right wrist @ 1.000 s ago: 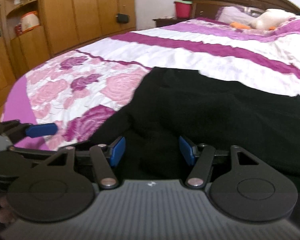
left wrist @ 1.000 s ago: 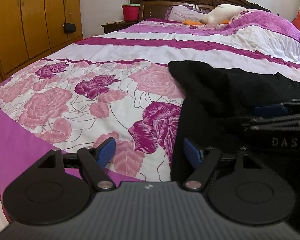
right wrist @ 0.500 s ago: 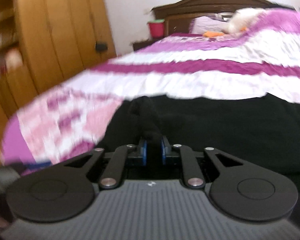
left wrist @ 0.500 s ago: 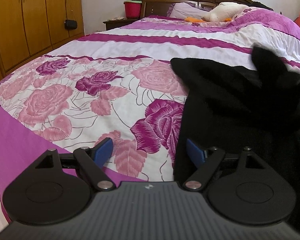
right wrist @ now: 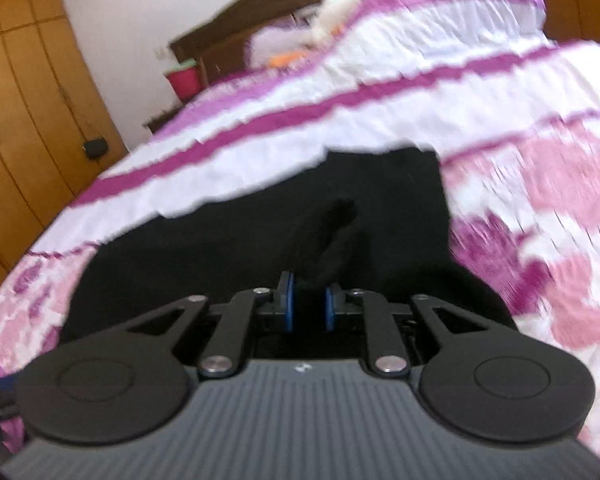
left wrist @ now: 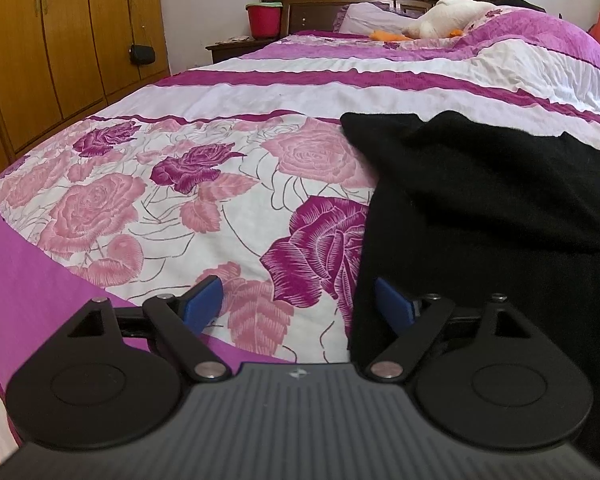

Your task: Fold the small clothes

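Wardrobe doors (left wrist: 60, 52) stand along the far left of the room, and beside them the bed (left wrist: 260, 92) runs up to a dark headboard, its cover printed with pink and purple roses near the foot and striped white and purple further up. Over the near left part of that cover the left gripper (left wrist: 298, 300) hangs with its jaws spread wide and nothing between them; its right-hand blue pad sits just at the left edge of the black garment (left wrist: 480, 208) without pressing on it. That garment lies spread on the right half of the bed's foot, with one flap already laid across it from the left. Further right, the right gripper (right wrist: 309, 306) has its jaws nearly together, having just eased a little wider, and a ridge of the black cloth rises from between the pads; the view is blurred and tilted, so I cannot tell whether the pads press the cloth or have just let it slip. To my eye the step in hand is the first fold, with a corner or sleeve being carried across the body of the garment. The next move, I would judge, calls for laying that held piece flat and letting go cleanly, then bringing the idle left gripper onto the near edge it waits beside, so both can square the fold.
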Motion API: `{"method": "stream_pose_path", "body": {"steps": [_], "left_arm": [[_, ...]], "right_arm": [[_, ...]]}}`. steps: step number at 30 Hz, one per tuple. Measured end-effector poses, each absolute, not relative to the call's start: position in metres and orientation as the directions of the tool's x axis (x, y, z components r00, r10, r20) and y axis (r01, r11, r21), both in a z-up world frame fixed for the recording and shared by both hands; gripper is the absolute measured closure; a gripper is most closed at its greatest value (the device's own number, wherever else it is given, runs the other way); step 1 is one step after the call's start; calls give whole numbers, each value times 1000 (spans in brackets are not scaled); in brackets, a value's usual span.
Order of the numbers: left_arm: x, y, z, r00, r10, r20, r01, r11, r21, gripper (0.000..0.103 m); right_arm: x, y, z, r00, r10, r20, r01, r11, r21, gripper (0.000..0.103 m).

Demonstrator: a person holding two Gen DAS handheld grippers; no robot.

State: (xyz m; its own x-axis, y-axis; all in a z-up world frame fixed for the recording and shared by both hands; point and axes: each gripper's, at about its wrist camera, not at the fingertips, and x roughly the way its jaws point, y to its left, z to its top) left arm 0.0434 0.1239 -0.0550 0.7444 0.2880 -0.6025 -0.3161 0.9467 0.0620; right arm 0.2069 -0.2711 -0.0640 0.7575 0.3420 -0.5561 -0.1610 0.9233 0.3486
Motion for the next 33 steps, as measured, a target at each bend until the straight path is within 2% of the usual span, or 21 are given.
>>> {"method": "stream_pose_path", "body": {"steps": [2,7,10,16,18,20,21,22,23,27,30,33], "left_arm": [[44,125,-52,742,286,-607,-317,947,58,16],[45,122,-33,765,289,-575,-305,950,70,16],[51,120,-17,787,265,-558,-287,957,49,16],[85,116,6,825,161,-541,-236,969,-70,16],[100,112,7,835,148,-531,-220,972,-76,16],[115,107,6,835,147,-530,-219,973,-74,16],[122,106,5,836,135,-531,-209,975,-81,16],[129,105,4,836,118,-536,-196,976,-91,16],[135,105,3,838,100,-536,-185,977,-108,16],[153,103,3,862,93,-497,-181,974,-132,17],[173,100,-4,869,135,-475,-206,973,-101,17],[198,98,-22,841,205,-501,-267,962,-55,17]], "right_arm": [[207,-277,-68,752,351,-557,-163,919,360,73],[202,-291,-54,792,363,-492,-184,909,374,44],[210,-292,-44,805,375,-460,-214,907,363,44],[244,-280,-54,793,335,-509,-208,934,290,44],[253,-277,-61,774,338,-536,-201,933,298,44],[258,-274,-65,750,361,-554,-210,925,318,46],[259,-272,-65,743,371,-557,-217,921,324,60],[260,-270,-63,737,377,-561,-224,919,324,82],[261,-269,-59,737,379,-559,-227,919,324,88],[251,-267,-24,771,433,-467,-308,895,322,90],[243,-260,4,829,400,-391,-337,915,221,91],[246,-253,3,872,309,-379,-295,951,98,90]]}}
